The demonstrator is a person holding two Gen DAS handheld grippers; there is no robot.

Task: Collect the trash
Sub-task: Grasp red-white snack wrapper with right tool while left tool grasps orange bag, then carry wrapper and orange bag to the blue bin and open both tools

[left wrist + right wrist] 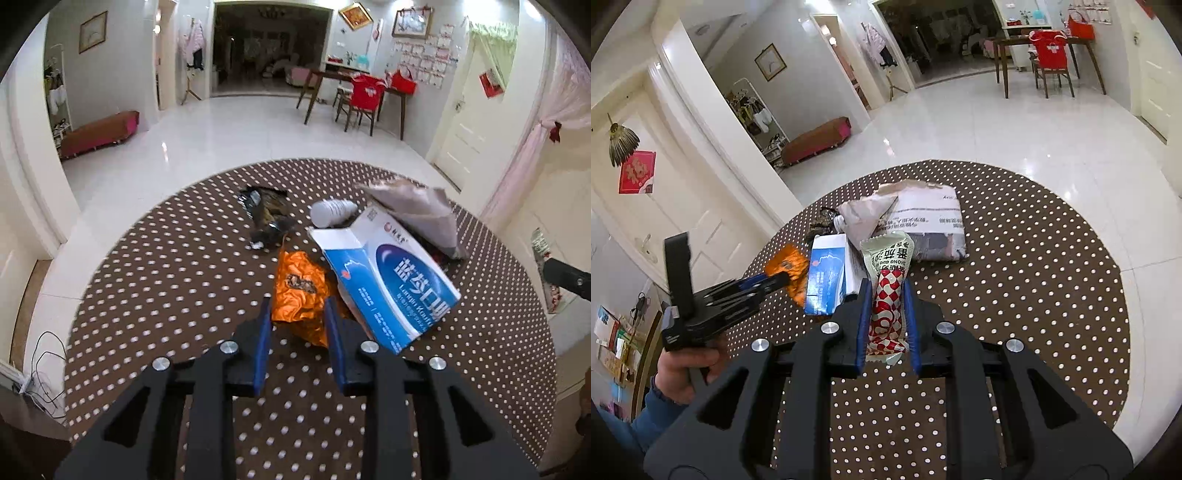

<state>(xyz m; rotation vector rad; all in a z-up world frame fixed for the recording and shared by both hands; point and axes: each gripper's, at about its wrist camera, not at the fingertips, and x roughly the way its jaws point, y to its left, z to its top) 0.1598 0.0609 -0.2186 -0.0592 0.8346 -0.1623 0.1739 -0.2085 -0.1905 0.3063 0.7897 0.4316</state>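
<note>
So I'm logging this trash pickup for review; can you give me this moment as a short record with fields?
surface: round table with brown polka-dot cloth
left gripper: jaws either side of the orange foil wrapper; grip unclear
right gripper: jaws either side of the red-and-white checked wrapper; grip unclear
other trash: blue-and-white medicine box, grey mailer bag, white bottle, dark wrapper

Crumpled orange foil wrapper (301, 295) beside tilted blue-white cardboard box (388, 280); red-white checked snack wrapper (888, 306), grey torn mailer bag (931, 225), white plastic bottle (330, 213), black crumpled wrapper (267, 218) behind, all on dotted brown tabletop (166, 277).
</note>
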